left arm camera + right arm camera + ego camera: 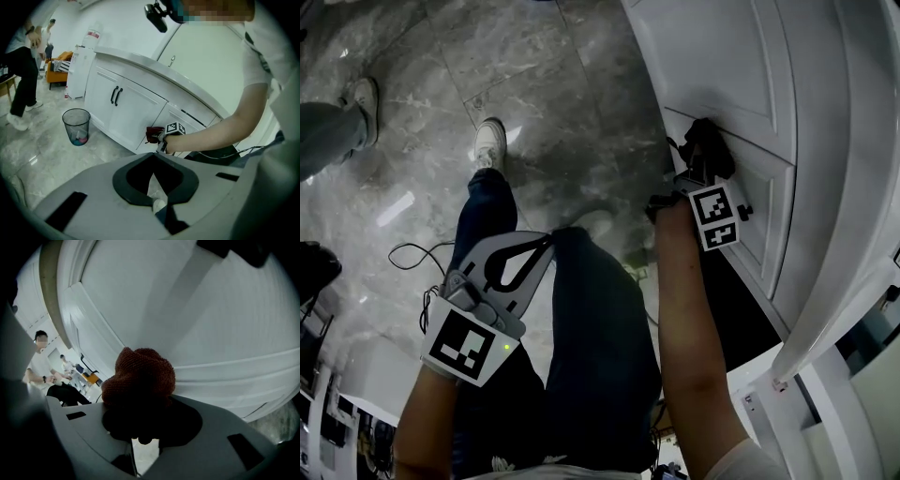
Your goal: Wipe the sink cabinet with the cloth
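- Closest to you, your left gripper (539, 246) hangs over your thigh, well away from the cabinet. In the left gripper view (153, 157) its jaws are pinched together at the tips with nothing between them, only floor showing through the loop of the black pads.
- Your legs are in dark jeans (600, 356), with 1 white shoe (490, 142) out front on the grey marble floor (544, 75). A thin black cable (408, 251) lies on the floor by your left side.
- Your bare right arm (689, 328) reaches out to the right gripper (698, 164), with its marker cube (715, 217) facing up at you.
- The right gripper (140, 404) is clamped on the cloth (140, 376), a reddish-brown knitted one bunched into a ball that sticks out past the jaws.
- The cloth (711, 141) looks pressed against the white sink cabinet (750, 84), low on a door panel just by a moulded edge (225, 366).
- Further along that cabinet (131, 112), the left gripper view shows 2 black door handles (116, 95) side by side.
- Beyond that, a mesh wastebasket (76, 126) stands on the floor near the cabinet front with some colourful bits in the bottom.
- Way back, another person (21, 75) in dark trousers stands at the left.
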`<move>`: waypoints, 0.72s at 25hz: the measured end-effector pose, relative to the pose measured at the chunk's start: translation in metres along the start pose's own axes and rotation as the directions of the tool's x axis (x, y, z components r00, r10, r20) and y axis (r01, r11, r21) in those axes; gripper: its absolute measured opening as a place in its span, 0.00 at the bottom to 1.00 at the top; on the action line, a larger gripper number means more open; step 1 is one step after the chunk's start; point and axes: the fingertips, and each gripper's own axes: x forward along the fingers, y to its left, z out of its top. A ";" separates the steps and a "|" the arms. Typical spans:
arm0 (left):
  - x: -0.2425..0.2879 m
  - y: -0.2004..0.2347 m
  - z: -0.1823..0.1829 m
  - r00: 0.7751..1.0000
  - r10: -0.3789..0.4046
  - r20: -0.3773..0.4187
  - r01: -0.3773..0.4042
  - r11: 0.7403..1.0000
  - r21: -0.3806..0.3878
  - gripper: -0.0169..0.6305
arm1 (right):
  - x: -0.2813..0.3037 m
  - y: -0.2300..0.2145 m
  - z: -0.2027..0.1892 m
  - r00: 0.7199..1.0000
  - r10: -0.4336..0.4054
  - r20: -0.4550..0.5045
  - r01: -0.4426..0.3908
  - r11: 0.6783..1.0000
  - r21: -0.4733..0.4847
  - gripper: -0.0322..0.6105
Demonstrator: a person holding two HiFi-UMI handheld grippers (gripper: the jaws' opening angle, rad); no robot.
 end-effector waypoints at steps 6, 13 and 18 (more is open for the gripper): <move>0.015 -0.016 -0.001 0.999 -0.035 -0.027 0.035 0.999 0.016 0.04 | -0.013 -0.015 -0.002 1.000 0.005 0.013 -0.005 1.000 0.014 0.22; 0.033 -0.035 0.007 0.997 -0.071 -0.036 0.072 0.996 0.051 0.04 | -0.048 -0.065 -0.005 0.999 -0.045 -0.004 0.045 0.999 0.003 0.22; 0.045 -0.053 0.007 0.995 -0.087 -0.050 0.089 0.995 0.049 0.04 | -0.073 -0.087 -0.001 0.999 -0.034 -0.039 0.035 0.999 0.022 0.22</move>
